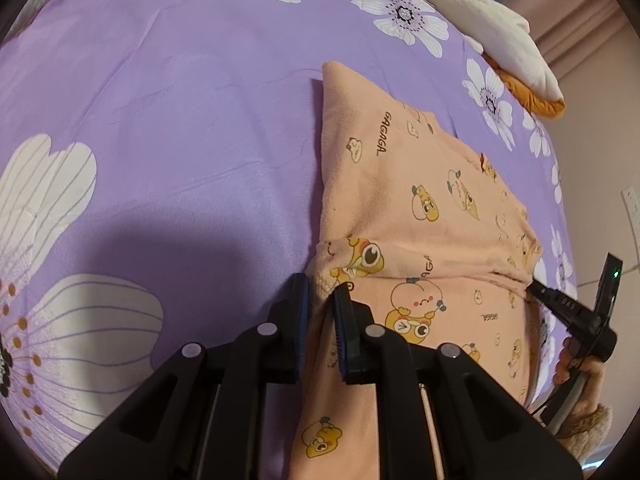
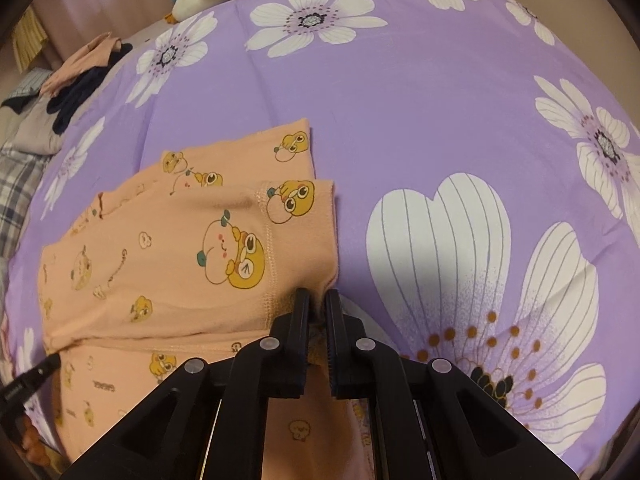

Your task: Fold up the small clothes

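A peach cartoon-print garment (image 1: 420,208) lies partly folded on a purple floral bedsheet (image 1: 180,120). The left claw (image 1: 322,292) and the right claw (image 2: 318,300) each pinch its near edge.

My left hand-held gripper (image 1: 322,294) pinching the peach cartoon-print garment (image 1: 400,208) at its near left corner, purple flowered bedsheet (image 1: 180,100) beneath, my right hand-held gripper (image 1: 534,289) gripping the opposite edge

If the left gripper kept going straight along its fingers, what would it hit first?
The left gripper is already shut on the peach garment, so that cloth comes first; just behind it, likely the purple bedsheet, though depth is unclear.
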Demonstrator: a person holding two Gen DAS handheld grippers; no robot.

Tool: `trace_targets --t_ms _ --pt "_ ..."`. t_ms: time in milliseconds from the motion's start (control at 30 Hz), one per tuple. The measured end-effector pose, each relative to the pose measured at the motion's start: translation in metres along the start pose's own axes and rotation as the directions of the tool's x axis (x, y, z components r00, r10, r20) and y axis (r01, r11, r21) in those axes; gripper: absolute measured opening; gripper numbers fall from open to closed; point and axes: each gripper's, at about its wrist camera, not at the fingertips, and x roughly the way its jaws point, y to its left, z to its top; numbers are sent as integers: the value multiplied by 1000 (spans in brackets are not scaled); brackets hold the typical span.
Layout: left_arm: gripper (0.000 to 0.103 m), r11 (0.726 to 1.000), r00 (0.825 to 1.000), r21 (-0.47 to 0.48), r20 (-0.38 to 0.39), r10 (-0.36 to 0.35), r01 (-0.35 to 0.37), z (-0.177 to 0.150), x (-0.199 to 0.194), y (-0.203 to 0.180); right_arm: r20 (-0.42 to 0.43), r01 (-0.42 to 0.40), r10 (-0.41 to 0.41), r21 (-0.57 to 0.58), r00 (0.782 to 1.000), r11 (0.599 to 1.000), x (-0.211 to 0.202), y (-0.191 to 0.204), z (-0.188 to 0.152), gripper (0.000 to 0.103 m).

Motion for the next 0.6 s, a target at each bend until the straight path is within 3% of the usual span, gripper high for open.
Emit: trace_targets --t_ms 267,600 --pt "15 999 999 -13 15 -35 35 -2 0 3 -9 36 -36 -9 999 999 3 6 2 6" --pt "15 1000 999 -14 47 -13 14 -5 0 2 -1 25 -25 4 1000 1000 3 4 1 6"
